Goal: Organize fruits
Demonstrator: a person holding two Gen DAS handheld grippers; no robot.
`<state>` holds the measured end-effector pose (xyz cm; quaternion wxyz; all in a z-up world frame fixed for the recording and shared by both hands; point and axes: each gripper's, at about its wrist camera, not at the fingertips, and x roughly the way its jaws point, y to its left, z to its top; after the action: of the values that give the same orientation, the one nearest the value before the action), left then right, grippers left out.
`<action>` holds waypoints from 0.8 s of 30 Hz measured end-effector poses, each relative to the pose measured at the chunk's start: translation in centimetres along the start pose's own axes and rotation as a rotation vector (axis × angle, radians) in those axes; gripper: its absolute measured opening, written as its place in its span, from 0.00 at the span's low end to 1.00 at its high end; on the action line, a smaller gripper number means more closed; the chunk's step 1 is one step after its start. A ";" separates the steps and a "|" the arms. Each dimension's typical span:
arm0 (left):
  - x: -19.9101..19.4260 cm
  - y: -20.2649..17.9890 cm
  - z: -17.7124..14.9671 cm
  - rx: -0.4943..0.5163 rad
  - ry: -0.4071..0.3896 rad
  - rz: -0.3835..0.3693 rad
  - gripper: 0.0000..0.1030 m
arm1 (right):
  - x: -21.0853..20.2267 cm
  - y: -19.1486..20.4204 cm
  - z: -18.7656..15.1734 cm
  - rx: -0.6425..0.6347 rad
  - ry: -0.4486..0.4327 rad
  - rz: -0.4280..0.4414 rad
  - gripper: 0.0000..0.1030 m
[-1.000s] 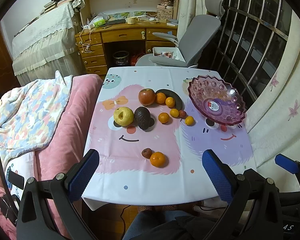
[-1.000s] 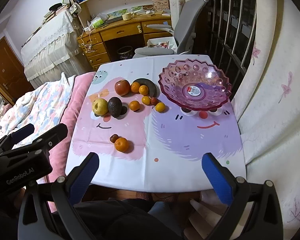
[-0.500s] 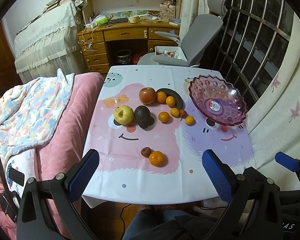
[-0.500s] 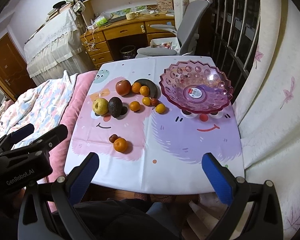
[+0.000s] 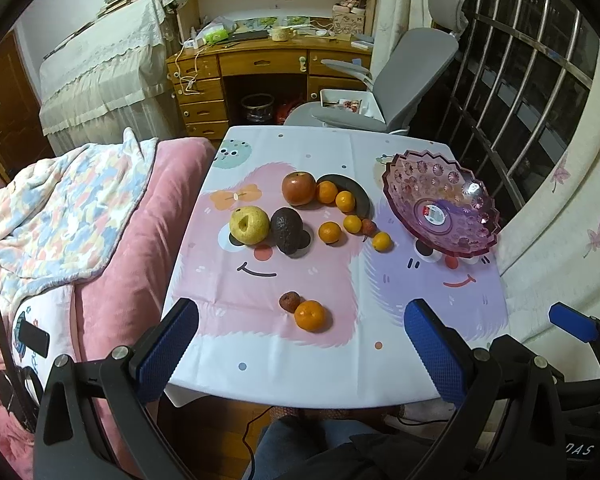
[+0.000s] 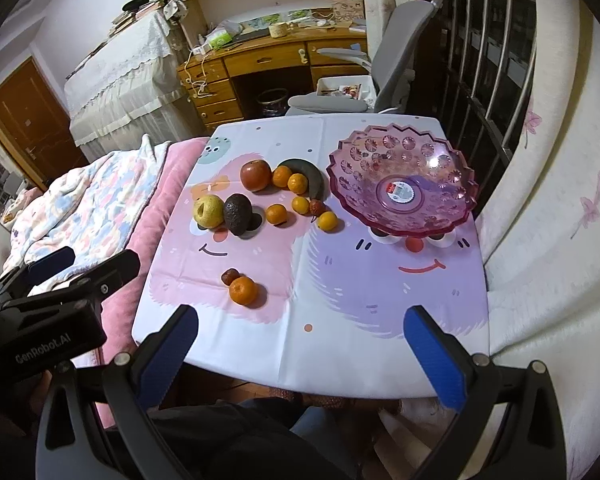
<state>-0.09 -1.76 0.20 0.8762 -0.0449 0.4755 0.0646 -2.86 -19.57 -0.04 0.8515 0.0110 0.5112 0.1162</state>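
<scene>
A pink glass bowl (image 5: 440,204) (image 6: 402,188) stands empty at the table's right. Left of it lie a red apple (image 5: 298,188), a yellow pear (image 5: 249,225), a dark avocado (image 5: 286,229), a dark banana (image 5: 352,194) and several small oranges (image 5: 330,232). Nearer the front lie one orange (image 5: 309,315) (image 6: 243,291) and a small brown fruit (image 5: 289,301). My left gripper (image 5: 300,352) is open and empty above the table's front edge. My right gripper (image 6: 298,356) is open and empty there too, to the right.
A pink bed with a patterned blanket (image 5: 60,208) flanks the table's left. A curtain (image 5: 560,200) and a barred window lie to the right. A grey office chair (image 5: 396,92) and a wooden desk (image 5: 268,68) stand behind the table.
Both grippers have drifted slightly, so the table and fruit sit a little lower in view. Nothing on the table has moved. Both grippers stay open.
</scene>
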 end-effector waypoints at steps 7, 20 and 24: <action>0.2 -0.2 0.1 -0.026 0.018 0.018 0.99 | 0.2 -0.8 0.2 -0.019 -0.021 0.049 1.00; 3.1 3.0 0.8 -0.063 0.099 0.002 0.99 | 1.6 1.6 0.2 -0.093 -0.118 0.032 1.00; 5.5 4.4 1.7 -0.032 0.152 -0.043 0.99 | 2.6 2.9 0.3 -0.110 -0.145 -0.008 0.99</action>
<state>3.58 3.17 -3.56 0.8379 -0.0739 0.5385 0.0499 -2.00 -16.21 -1.79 0.8861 -0.0294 0.4410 0.1397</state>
